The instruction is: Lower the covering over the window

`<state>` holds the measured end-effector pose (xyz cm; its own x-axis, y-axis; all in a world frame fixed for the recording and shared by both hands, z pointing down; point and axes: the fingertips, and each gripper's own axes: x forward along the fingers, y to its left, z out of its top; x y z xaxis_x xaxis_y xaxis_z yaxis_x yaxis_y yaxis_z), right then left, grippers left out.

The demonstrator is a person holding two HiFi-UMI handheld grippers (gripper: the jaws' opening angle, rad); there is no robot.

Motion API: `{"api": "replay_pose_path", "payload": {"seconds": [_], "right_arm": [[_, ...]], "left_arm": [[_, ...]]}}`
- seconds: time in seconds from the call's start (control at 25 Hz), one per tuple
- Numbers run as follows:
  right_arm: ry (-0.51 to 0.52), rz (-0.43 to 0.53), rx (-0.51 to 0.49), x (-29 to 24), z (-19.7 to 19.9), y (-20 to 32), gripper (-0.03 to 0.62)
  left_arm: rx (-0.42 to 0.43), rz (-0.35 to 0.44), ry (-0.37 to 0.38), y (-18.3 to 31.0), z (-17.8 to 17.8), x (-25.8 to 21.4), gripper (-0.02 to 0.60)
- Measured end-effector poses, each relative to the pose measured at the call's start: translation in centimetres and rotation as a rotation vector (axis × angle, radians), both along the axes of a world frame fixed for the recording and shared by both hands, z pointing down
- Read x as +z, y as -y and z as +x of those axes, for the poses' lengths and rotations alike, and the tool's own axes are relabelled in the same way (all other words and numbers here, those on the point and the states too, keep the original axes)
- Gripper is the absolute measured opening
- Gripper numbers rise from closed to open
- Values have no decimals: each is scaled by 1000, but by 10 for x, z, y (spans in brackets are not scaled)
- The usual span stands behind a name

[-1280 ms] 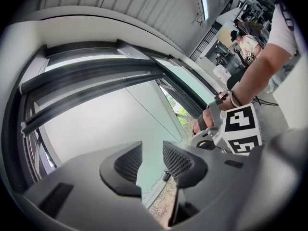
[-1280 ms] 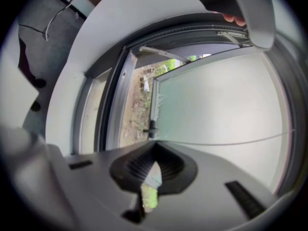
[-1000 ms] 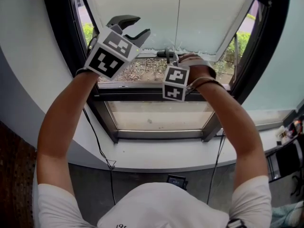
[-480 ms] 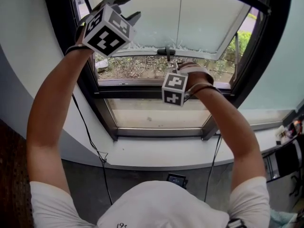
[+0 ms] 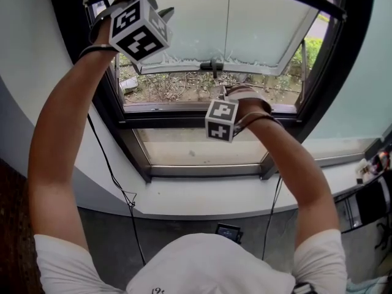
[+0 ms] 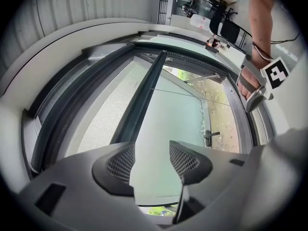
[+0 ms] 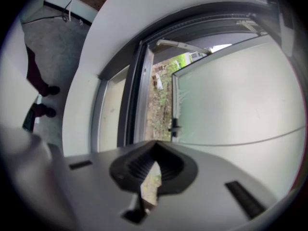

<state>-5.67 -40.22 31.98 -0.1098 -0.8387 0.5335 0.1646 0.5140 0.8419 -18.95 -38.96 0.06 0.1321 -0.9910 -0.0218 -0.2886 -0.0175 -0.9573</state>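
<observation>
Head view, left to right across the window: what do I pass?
Left gripper, jaws just been opening, nothing between them → right gripper, shut → green hedge outside → clutter at the right edge.

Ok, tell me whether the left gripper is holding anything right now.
No: the left gripper view shows the left gripper with jaws apart, just opened wider, and only the frosted pane beyond visible between them.

Prob. office: desk clutter point(image 5: 372, 166), window point(image 5: 257, 29)
</observation>
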Motion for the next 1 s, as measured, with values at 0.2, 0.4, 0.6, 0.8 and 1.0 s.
{"api": "replay_pose_path", "payload": {"seconds": [0.2,0.4,0.6,0.8,1.0], "right_arm": [[-5,-6,6,6,1,0,21],[-26,-16,8,14,2,-2,21],[-46,-43,11,33,4,-4,21],[-31,-68,11,46,3,-5,21],[-25,-77,8,50,0,-7,21]], "left_arm": [[-9,3,9,8,0,-6,232],[-19,-2,-13,15,-2,-13,238],[-29,-28,-8,21,-5,-6,239],[-28,-70,24,24,-5,13,239],[-36,-92,68,26,-5,27,244]]}}
